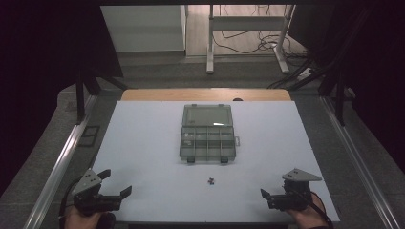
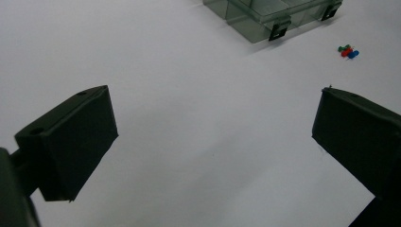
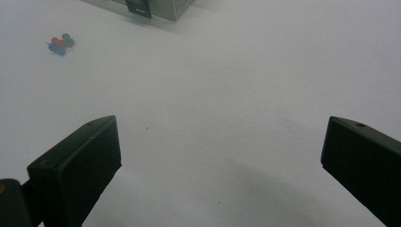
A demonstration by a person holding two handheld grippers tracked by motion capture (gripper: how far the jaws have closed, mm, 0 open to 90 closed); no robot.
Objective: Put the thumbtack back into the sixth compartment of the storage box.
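Note:
A clear grey compartment box lies at the middle of the white table top, lid open and tipped back. Its front corner with black latches is seen in the left gripper view and the right gripper view. A small cluster of red, green and blue push pins lies loose in front of the box. My left gripper rests open at the near left corner, holding nothing. My right gripper stands open at the near right, also holding nothing.
The white sheet covers a wooden table whose far edge shows. Metal rails run along the left and right sides. A white frame stand and floor cables lie beyond the table.

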